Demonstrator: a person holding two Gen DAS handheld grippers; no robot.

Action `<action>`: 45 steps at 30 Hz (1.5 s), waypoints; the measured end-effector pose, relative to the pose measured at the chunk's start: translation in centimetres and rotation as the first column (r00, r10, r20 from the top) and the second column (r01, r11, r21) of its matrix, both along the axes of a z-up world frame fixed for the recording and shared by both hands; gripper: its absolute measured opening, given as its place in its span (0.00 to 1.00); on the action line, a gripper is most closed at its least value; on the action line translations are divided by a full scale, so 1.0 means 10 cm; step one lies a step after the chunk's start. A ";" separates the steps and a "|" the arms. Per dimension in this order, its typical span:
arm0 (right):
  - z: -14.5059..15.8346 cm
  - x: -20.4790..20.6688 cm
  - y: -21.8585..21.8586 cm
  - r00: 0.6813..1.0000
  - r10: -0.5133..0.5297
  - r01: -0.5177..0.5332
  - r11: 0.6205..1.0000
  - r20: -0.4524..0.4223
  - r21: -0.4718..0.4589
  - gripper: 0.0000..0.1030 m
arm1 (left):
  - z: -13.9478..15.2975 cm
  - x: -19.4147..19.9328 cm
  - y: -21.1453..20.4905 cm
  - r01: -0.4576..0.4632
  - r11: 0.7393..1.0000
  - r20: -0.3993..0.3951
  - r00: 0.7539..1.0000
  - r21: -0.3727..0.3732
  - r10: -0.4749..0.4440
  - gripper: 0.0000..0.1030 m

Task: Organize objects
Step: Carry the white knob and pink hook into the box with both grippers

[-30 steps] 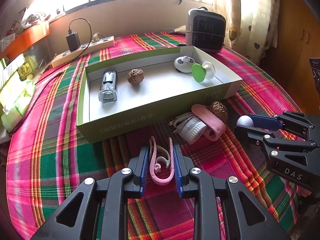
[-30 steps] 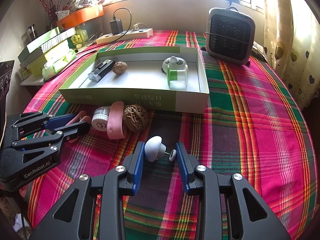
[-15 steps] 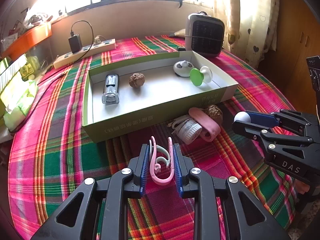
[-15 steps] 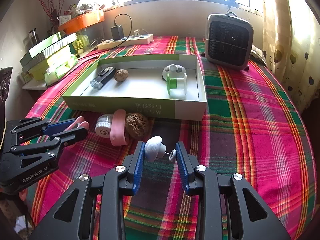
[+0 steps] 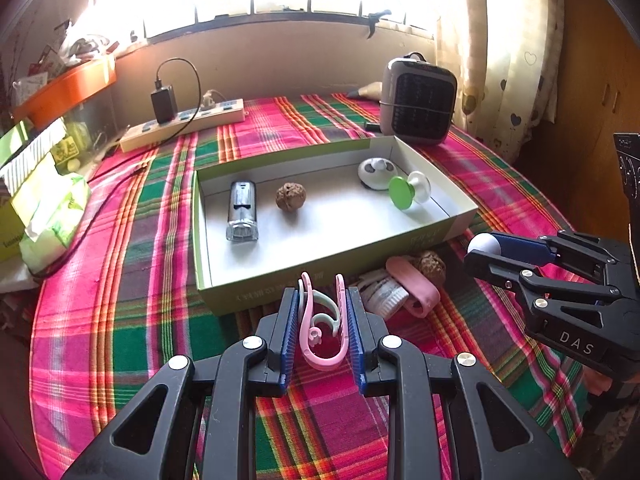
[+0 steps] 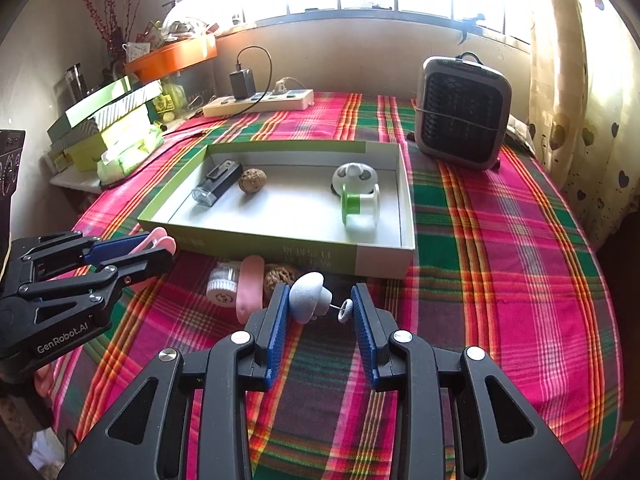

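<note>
Walnut [image 6: 279, 279], pink band [image 6: 249, 294], white cap [image 6: 222, 291] clustered against box [image 6: 312, 254] front wall. Left hand-held gripper [image 5: 322, 312] clamps pink clip [image 5: 320, 326] before box; right hand-held gripper [image 6: 320, 305] pinches white knob [image 6: 306, 302]. Only right view shows green spool's [image 6: 357, 202] thread.

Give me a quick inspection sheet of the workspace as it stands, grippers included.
Surface: plaid tablecloth.
Job's things: open box holds flashlight, walnut, round white gadget, green spool. In front of it lie a white cap, pink band and second walnut.
Clutter: heater; stacked boxes.
Grippers: left gripper shut on pink clip; right gripper shut on white mushroom-shaped piece.
Cables: power strip with charger plugged in.
Surroundings: window, curtain.
</note>
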State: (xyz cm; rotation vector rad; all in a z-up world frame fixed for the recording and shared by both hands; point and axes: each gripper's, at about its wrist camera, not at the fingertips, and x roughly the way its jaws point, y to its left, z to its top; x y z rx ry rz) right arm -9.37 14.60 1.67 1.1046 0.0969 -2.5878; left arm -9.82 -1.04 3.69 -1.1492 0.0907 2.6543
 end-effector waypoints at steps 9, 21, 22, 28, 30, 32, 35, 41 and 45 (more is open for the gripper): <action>0.14 -0.16 -0.13 0.999 0.029 -0.029 0.999 -0.030 0.014 0.32 | 0.05 -0.17 -0.07 -0.017 1.000 -0.002 1.000 0.025 0.017 0.21; 0.22 -0.62 -0.34 0.997 0.073 -0.072 0.997 -0.037 0.033 0.32 | 0.04 -0.48 -0.14 -0.037 0.999 0.005 0.999 0.030 0.037 0.21; 0.21 -0.67 -0.36 0.996 0.077 -0.075 0.996 -0.036 0.040 0.32 | 0.03 -0.51 -0.14 -0.038 0.999 0.009 0.999 0.029 0.038 0.21; 0.14 -0.94 -0.46 0.996 0.091 -0.090 0.994 -0.013 0.063 0.32 | -0.03 -0.65 -0.15 -0.045 0.999 0.026 0.999 0.030 0.045 0.21; 0.13 -1.01 -0.49 0.996 0.093 -0.092 0.993 -0.009 0.074 0.32 | -0.04 -0.69 -0.15 -0.046 0.999 0.029 0.999 0.029 0.045 0.21; 0.11 -1.10 -0.52 0.995 0.095 -0.095 0.992 0.002 0.081 0.32 | -0.07 -0.73 -0.15 -0.047 0.998 0.038 0.998 0.032 0.046 0.21; 0.08 -1.19 -0.56 0.995 0.099 -0.099 0.991 0.015 0.085 0.32 | -0.09 -0.80 -0.13 -0.042 0.999 0.042 0.998 0.033 0.041 0.21; -0.01 -1.37 -0.66 0.991 0.127 -0.132 0.986 0.049 0.100 0.32 | -0.15 -0.91 -0.12 -0.035 0.999 0.060 0.998 0.031 0.033 0.21; -0.07 -1.47 -0.71 0.988 0.135 -0.142 0.984 0.075 0.103 0.32 | -0.19 -0.96 -0.11 -0.034 0.999 0.073 0.997 0.031 0.032 0.21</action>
